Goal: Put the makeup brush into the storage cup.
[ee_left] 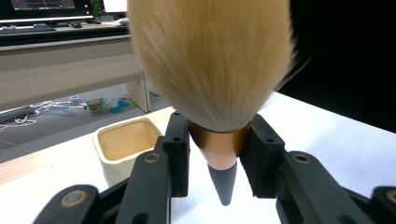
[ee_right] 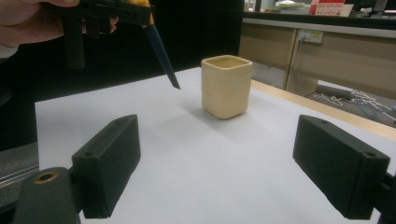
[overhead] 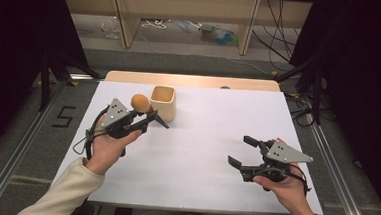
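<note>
- A dark figure "5" (overhead: 64, 116) stands on the grey floor left of the table, at the left middle of the high view.
- A red sign (ee_right: 327, 8) with white print sits on the counter at the upper right of the right gripper view; its words are too small to read.
- A monitor (ee_left: 44, 5) at the upper left of the left gripper view shows faint lines, none legible.
</note>
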`<state>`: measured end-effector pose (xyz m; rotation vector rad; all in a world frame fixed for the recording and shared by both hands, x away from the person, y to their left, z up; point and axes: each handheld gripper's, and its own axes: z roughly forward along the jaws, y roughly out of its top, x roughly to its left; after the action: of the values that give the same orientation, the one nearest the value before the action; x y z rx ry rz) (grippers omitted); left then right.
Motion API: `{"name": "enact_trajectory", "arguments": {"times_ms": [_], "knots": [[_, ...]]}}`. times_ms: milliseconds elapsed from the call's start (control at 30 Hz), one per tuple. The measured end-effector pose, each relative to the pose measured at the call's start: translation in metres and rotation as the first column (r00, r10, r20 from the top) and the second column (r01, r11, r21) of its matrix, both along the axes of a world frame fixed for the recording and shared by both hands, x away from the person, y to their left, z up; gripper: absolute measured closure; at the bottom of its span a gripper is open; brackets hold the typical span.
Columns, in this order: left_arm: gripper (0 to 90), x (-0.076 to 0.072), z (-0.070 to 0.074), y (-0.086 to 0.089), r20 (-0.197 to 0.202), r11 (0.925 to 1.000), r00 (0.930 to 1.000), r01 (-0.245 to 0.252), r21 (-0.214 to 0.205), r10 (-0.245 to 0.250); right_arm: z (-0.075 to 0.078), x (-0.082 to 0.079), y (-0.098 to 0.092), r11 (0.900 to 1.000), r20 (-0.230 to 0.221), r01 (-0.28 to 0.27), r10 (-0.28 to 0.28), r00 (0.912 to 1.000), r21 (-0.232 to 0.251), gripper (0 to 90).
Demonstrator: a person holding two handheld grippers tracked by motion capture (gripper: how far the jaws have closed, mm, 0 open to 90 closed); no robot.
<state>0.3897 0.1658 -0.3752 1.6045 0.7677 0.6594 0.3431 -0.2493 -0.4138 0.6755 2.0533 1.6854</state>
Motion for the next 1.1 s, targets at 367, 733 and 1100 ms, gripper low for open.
{"name": "enact_trajectory", "arguments": {"times_ms": [367, 733, 1100], "knots": [[65.3, 0.0021, 0.0011, 0.0020, -0.001, 0.9998, 0.9998, -0.019, 0.006, 0.019, 0.0006, -0.0014, -0.0010, 0.9999, -0.001, 0.011, -0.011, 0.9999, -0.004, 16.0], [65.4, 0.0040, 0.0025, 0.0031, 0.000, 0.9992, 0.9994, -0.035, 0.016, 0.035, -0.0004, -0.0007, -0.0003, 1.0000, 0.000, 0.005, -0.005, 1.0000, 0.006, 16.1], [65.3, 0.0066, 0.0037, 0.0038, 0.004, 0.9988, 0.9991, -0.042, 0.026, 0.042, -0.0009, -0.0008, -0.0003, 1.0000, -0.010, 0.010, -0.010, 0.9999, 0.000, 16.2]]}}
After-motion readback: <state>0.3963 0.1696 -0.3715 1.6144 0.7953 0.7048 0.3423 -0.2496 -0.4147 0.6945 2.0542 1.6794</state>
